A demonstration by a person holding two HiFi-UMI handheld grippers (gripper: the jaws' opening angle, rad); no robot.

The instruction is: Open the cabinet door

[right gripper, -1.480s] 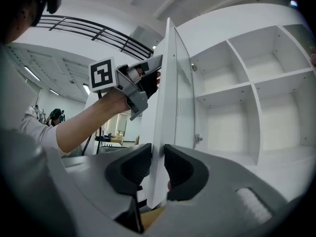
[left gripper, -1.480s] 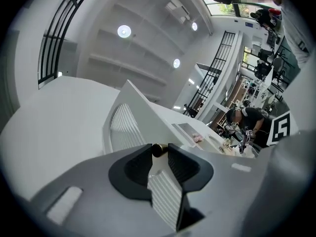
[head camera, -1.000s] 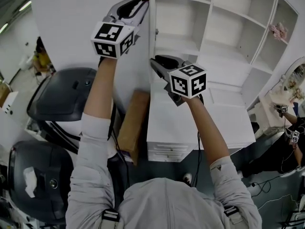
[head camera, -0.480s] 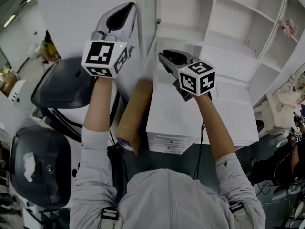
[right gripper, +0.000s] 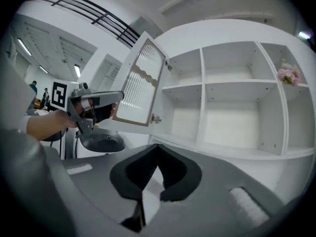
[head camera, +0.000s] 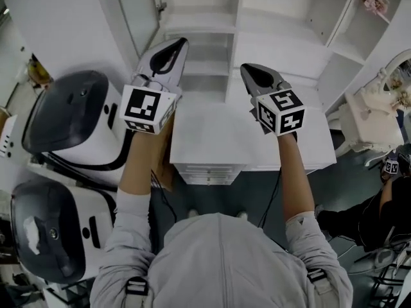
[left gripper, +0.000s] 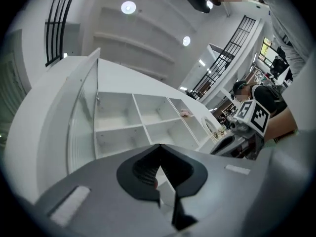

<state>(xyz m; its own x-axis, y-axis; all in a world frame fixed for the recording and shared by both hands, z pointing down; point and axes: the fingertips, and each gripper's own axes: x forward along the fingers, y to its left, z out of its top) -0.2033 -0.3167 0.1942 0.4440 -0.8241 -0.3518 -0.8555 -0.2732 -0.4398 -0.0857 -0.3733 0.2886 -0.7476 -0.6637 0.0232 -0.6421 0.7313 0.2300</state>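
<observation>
- Standing swung wide open, the cabinet door [head camera: 70,18] is hanging out to the left of the white cabinet [head camera: 270,43], well clear of its front. In the right gripper view its ribbed glass panel is showing, with a small knob [right gripper: 155,118] at the lower edge near the cabinet.
- The open shelves [right gripper: 232,83] are sitting bare except for some pink flowers [right gripper: 289,74] in the far right compartment.
- The left gripper [head camera: 182,42] is hovering above the left rear corner of the white tabletop [head camera: 212,133], pointing towards the shelves. Its jaws are pressed together with nothing between them, and it is touching neither the door nor the cabinet.
- The right gripper [head camera: 246,69] is hovering over the right part of the tabletop, beside the left one but apart from it. Its jaws have just been closing and are now meeting at the tips, gripping nothing.
- Each gripper is showing in the other's view, held up in front of the cabinet, free of the door.
- A set of drawers [head camera: 209,171] is sitting under the front edge of the tabletop, between the person's forearms.
- Two rounded black-and-white machines [head camera: 70,114] are standing on the left, below the open door.
</observation>
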